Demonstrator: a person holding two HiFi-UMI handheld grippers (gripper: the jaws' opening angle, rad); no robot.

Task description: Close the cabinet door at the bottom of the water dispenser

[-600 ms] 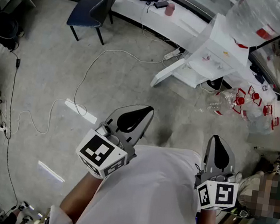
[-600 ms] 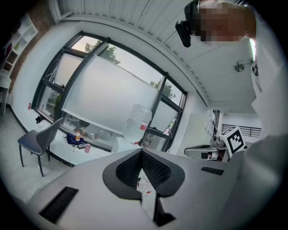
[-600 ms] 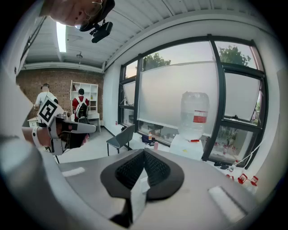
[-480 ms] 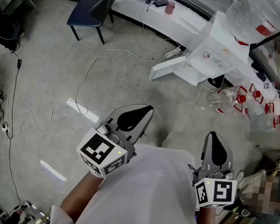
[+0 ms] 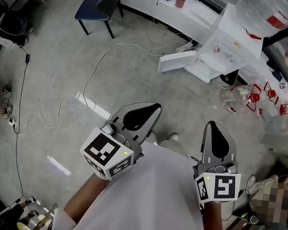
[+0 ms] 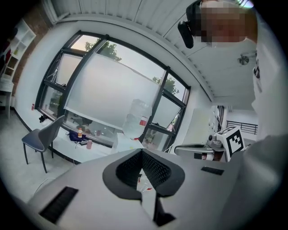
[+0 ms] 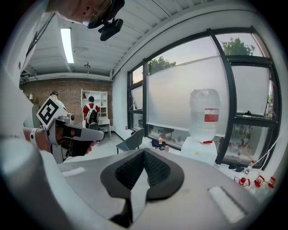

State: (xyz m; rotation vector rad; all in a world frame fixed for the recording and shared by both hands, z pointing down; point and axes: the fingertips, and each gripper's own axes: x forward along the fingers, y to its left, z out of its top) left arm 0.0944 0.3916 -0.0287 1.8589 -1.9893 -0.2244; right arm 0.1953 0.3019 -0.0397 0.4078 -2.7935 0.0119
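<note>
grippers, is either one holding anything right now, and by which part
Nothing is held. The left gripper and the right gripper are both shut, with nothing between their jaws.

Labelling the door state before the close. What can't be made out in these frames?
Cabinet inside: head view, from above the water dispenser covers it; only the open door shows.
Door, left gripper view: behind the shut left tool; just the bottle shows above it.
Door, right gripper view: behind the shut right tool.
Bottle top: head view, cut by the upper edge.
Hinge, latch: head view, too small.
</note>
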